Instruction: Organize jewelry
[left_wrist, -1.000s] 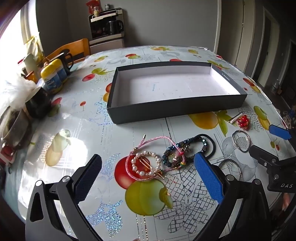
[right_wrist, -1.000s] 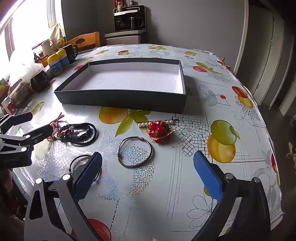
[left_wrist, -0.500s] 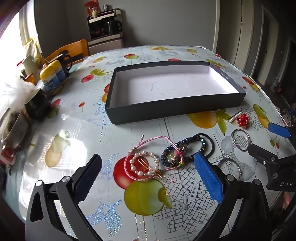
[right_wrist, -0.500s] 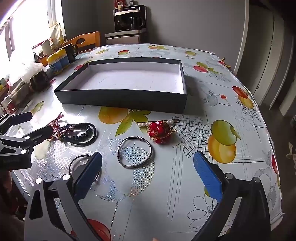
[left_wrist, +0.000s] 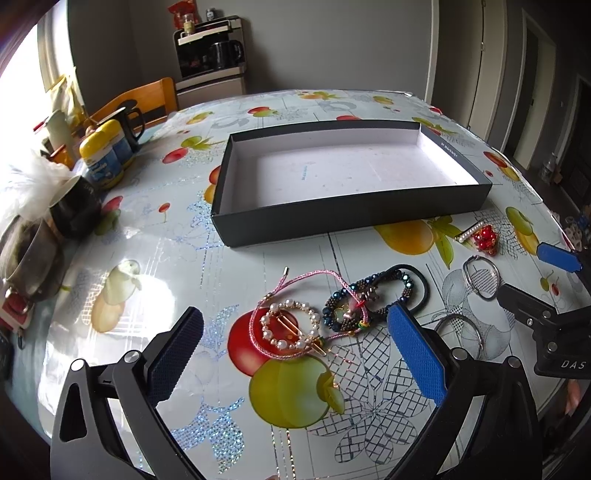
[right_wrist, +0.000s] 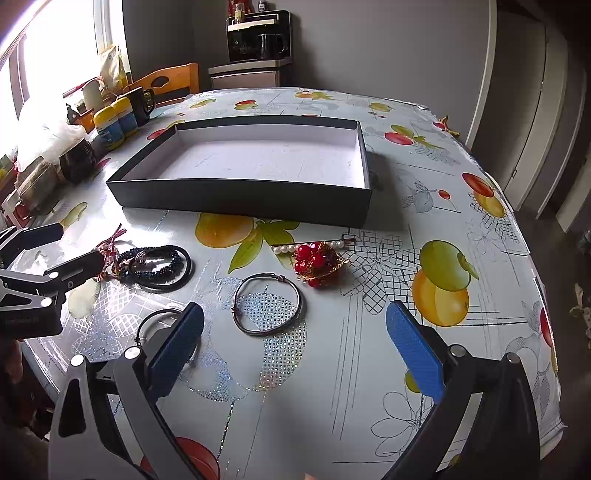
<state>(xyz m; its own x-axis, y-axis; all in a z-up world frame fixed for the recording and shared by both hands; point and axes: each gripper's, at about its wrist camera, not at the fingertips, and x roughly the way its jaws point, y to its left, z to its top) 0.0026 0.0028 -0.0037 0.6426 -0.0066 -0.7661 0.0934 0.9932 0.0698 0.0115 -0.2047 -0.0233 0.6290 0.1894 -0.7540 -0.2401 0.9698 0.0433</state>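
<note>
An empty black box (left_wrist: 354, 212) with a white floor stands mid-table; it also shows in the right wrist view (right_wrist: 243, 201). My left gripper (left_wrist: 295, 354) is open and empty just above a pearl ring clip (left_wrist: 290, 328) tangled with a pink cord (left_wrist: 314, 277), beside a dark beaded bracelet (left_wrist: 369, 295). My right gripper (right_wrist: 295, 347) is open and empty above a dark wire bangle (right_wrist: 267, 304). A red bead brooch (right_wrist: 317, 260) with a pearl bar lies beyond it. A second thin ring (right_wrist: 155, 325) lies by my right gripper's left finger.
Mugs, yellow-lidded jars (left_wrist: 105, 155) and a white bag crowd the table's left edge. A wooden chair (left_wrist: 144, 99) stands behind. The table's right edge (right_wrist: 546, 295) drops off near a door.
My left gripper has drifted slightly, so the box and jewelry sit a little further left in its view. The right gripper has barely moved. Both stay open.
</note>
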